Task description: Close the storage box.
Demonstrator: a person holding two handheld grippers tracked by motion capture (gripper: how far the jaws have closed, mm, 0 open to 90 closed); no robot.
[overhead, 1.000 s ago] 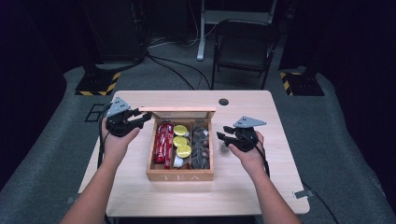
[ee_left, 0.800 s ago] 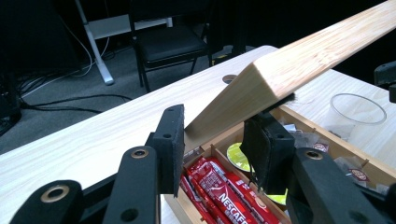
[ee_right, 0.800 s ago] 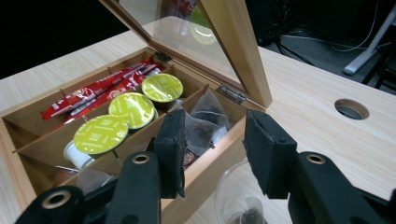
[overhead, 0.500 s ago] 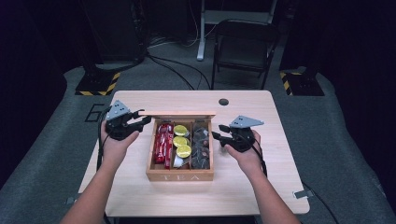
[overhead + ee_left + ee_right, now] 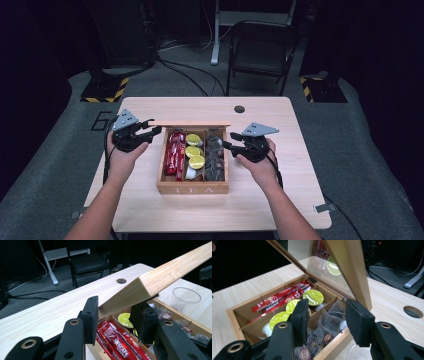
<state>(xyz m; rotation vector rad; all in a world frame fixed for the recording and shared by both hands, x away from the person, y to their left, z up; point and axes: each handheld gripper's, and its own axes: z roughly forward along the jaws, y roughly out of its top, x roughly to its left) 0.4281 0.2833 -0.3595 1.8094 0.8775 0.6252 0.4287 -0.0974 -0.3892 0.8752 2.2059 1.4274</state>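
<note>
— Where's the tea box [image 5: 192, 187]?
— Mid-counter [image 5: 150, 205], lid [image 5: 160, 277] raised. Your left tongs [image 5: 115, 317] gape around the lid's corner; your right tongs [image 5: 328, 320] gape at the box's right wall.

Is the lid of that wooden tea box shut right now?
No. In the right gripper view the lid stands raised on its hinges above the tea box, whose open compartments show red sachets and green-topped capsules.

Tea box [image 5: 192, 187] sits mid-tabletop [image 5: 300, 200], nearer the front edge, lid [image 5: 190, 123] raised at its back. Inside: sachets [image 5: 175, 152] left, capsules [image 5: 194, 155] middle, tea bags [image 5: 216, 157] right. Grommet hole [image 5: 239, 109] lies behind, near the back edge.
</note>
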